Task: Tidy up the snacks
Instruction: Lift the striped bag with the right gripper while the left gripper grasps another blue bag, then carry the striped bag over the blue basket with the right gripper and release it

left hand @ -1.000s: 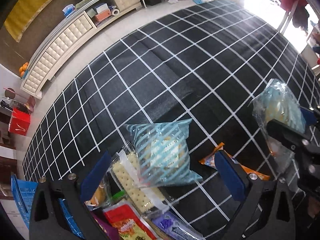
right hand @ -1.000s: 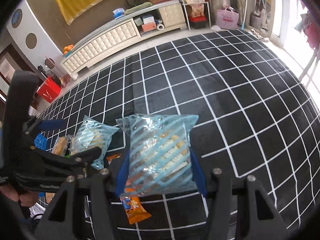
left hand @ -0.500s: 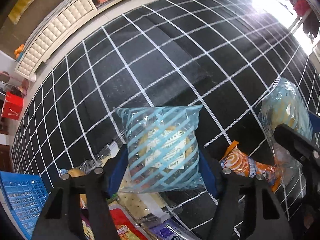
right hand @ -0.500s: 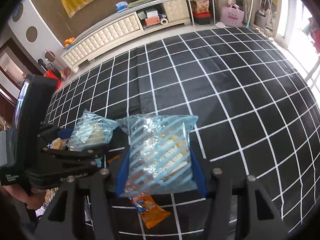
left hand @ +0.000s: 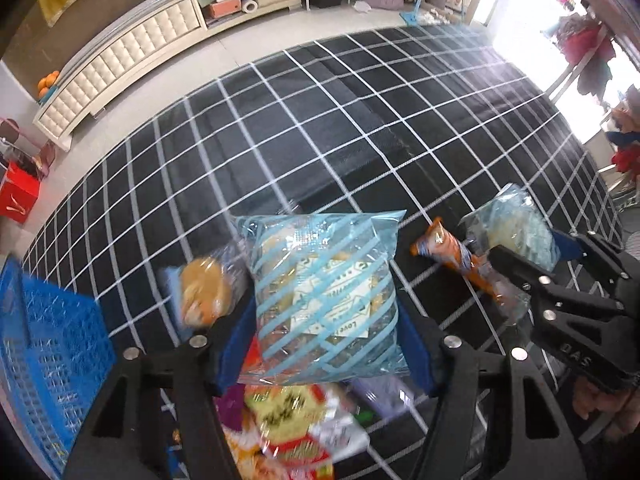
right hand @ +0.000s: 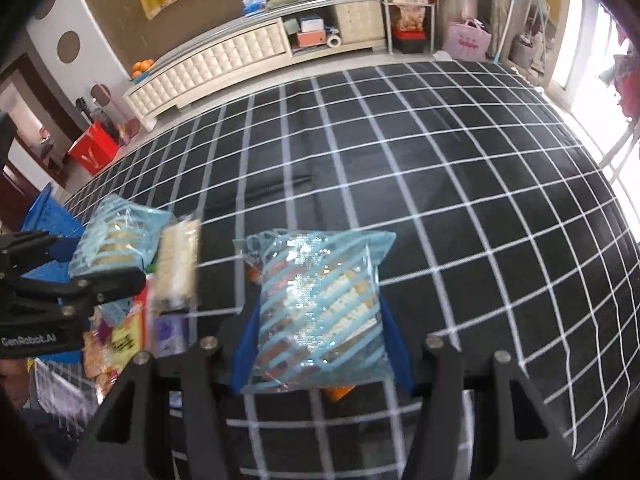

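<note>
Left gripper (left hand: 325,340) clamped on a blue-striped cookie bag (left hand: 324,300), blue pads pressing both sides, bag lifted off the floor. Right under it, a blurred snack pile (left hand: 296,428): red-yellow packets, a purple pack, a white one. Left of the bag, a round bun in clear wrap (left hand: 202,294), blurred. Blue plastic crate (left hand: 44,356) at lower left, sitting on the mat.

Right gripper (right hand: 320,336) closed on a second blue-striped bag (right hand: 320,308), same kind, also held up; an orange wrapper corner peeks out below it. In the left wrist view that gripper (left hand: 536,256) shows at right with its bag (left hand: 516,232) between the jaws, and an orange snack packet (left hand: 456,258) lies on the mat just beside it.

In the right wrist view the left gripper (right hand: 108,258) comes in from the left with its bag (right hand: 116,240); a cracker pack (right hand: 178,264) sits next to it, blurred.

Everything is on a black mat with white grid lines (left hand: 320,128). Beyond the mat: pale floor, a long white tufted cabinet (right hand: 224,60) with oranges (right hand: 143,66) on its end, a red bag (right hand: 93,152), a pink bag (right hand: 468,40), bright windows at right.
</note>
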A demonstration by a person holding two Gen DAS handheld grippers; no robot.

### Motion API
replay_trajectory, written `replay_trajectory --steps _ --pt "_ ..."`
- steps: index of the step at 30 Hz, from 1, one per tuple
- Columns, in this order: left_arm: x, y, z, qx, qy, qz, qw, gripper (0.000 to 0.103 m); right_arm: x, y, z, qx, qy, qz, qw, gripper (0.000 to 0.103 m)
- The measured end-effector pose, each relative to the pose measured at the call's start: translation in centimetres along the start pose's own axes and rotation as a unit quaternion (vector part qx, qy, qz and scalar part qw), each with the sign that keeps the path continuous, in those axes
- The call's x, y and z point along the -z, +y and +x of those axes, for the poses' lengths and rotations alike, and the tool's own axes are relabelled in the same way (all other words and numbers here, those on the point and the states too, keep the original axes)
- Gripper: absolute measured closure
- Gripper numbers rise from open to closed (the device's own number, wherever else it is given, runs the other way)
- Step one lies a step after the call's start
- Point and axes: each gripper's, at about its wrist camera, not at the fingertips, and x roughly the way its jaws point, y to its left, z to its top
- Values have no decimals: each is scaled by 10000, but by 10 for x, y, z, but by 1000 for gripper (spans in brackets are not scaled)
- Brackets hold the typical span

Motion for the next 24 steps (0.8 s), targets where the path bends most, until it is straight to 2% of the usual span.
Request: replay_trajectory --steps 8,15,19,24 --pt "46 39 -62 29 -319 -294 9991 39 5 50 -46 -135 -215 -378 9990 43" --pt "84 72 -125 131 -810 -537 9952 39 2 103 -86 -275 -489 -782 9954 43" --pt "105 95 -151 -10 -1013 -635 9928 39 0 139 -97 -329 -589 -1062 9921 42" --pt "134 136 -174 -123 -1154 -921 9890 39 -1 185 -91 -493 -553 -1408 9873 42"
